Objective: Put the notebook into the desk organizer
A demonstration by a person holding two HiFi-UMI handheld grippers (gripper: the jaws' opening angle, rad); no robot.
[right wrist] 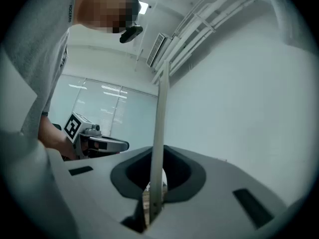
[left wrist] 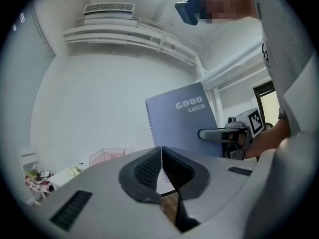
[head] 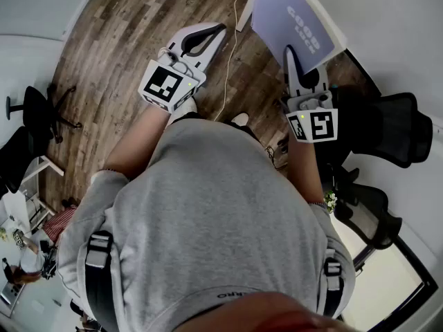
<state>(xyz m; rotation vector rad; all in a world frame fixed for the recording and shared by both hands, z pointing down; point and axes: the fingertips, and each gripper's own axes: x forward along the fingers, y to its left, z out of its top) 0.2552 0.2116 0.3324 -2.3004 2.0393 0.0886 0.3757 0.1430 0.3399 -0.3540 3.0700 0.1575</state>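
**Fig. 1. Notebook carried edge-gripped in the right gripper, away from any desk**

The notebook (head: 294, 16), a thin spiral-bound pad with a lavender cover printed "GOOD LUCK", is held in the air in front of the person, above the wood floor (head: 118, 54). The right gripper (head: 291, 52) pinches it. Its 2 jaws are closed almost fully onto the lower part of the edge opposite the spiral, and its own view shows the pad edge-on between the pads. The left gripper (head: 219, 28) holds nothing, with its jaws pressed together.

Handling, as a judgement: the pad looks light and only moderately stiff. Held by 1 free edge, the covers may flex or fan, and the smooth cover could slide in a weak pinch. A hold nearer the spiral spine, the stiffest line, would probably steady it for slotting in upright.

Pose: both forearms reach forward at about waist height. The right gripper points ahead with the cover tilted up. The left gripper angles inward toward the pad, near it but apart. A pale pink box (left wrist: 110, 156) sits on a far surface, and it cannot be told whether this is the organizer.
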